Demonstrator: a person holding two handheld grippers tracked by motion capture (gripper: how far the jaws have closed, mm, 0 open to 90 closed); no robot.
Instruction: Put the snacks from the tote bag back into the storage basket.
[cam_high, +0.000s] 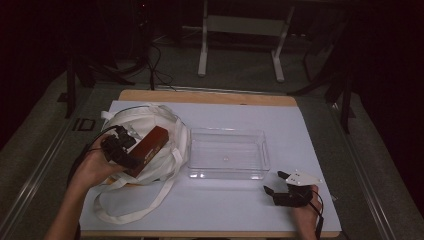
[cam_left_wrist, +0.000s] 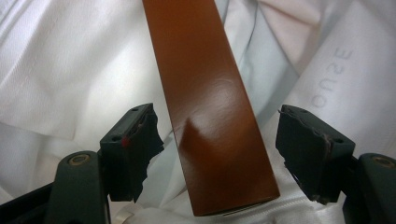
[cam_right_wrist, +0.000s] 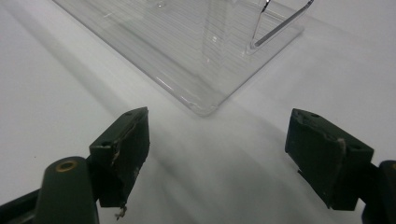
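White cloth bag, tabletop left: brown box lying on its fabric. Left claw released, pads clear either side of the box. Clear plastic tray, centre. Right claw released, near the tray's corner.

1. Left gripper: both black fingers rise from the bottom edge, standing wide apart, pads worn and frayed at the edges.
2. Brown box: long, narrow, glossy face; runs from the top of the view down between the fingers, its near end low in the view.
3. Neither pad presses on the box; a gap shows on each side, wider on the right.
4. White cloth bag: creased fabric lies under and around the box. Faint grey lettering shows on a fold at right.
5. A red speck marks the left finger's pad.
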